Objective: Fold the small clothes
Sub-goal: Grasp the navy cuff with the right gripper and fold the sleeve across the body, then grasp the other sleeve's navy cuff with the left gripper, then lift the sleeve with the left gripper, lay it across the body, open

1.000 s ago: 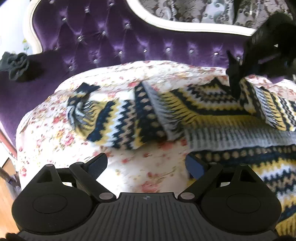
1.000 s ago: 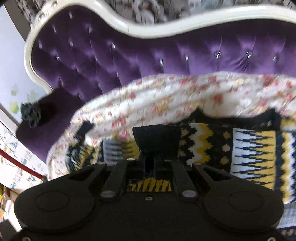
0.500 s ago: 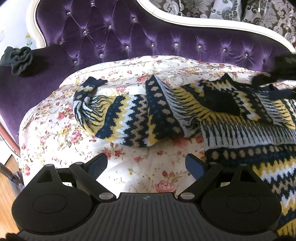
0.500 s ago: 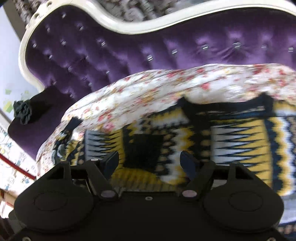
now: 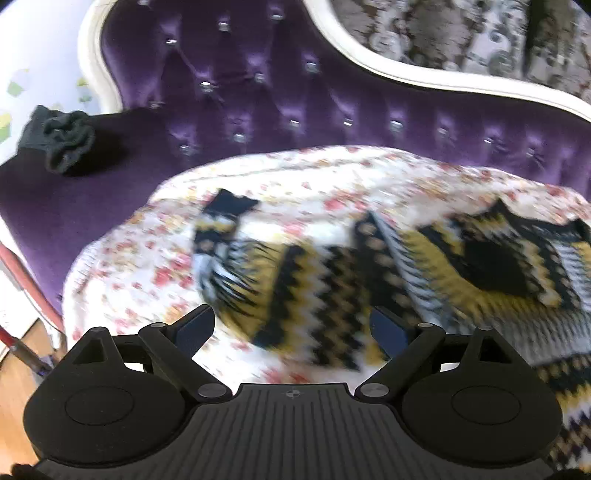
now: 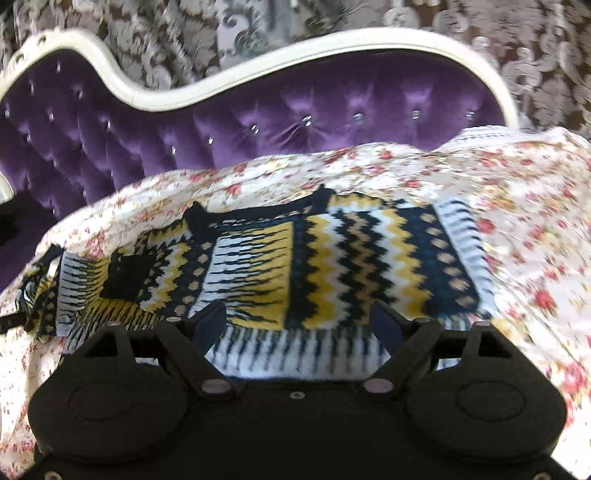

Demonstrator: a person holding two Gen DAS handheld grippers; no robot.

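Only the left wrist view takes in the sofa's dark armrest at far left with a crumpled dark cloth on it, a strip of wooden floor below, and the sweater's left sleeve stretched out, cuff pointing toward that armrest; the right wrist view alone shows the sweater's body laid flat and the floral sheet running off to the right. The knitted sweater, zigzagged in black, yellow and white, lies spread on the floral sheet. The left gripper hangs above the sleeve with its jaws wide apart and nothing between them, the sleeve lying just beyond and partly between the fingertips. The right gripper has just been opening its jaws; they stand wide with no cloth pinched, over the sweater's striped lower edge, the folded-in right sleeve lying flat to the left of them. The sheet covers the seat of a purple tufted sofa with a cream carved frame, and patterned grey wallpaper stands behind it. Both views are blurred.
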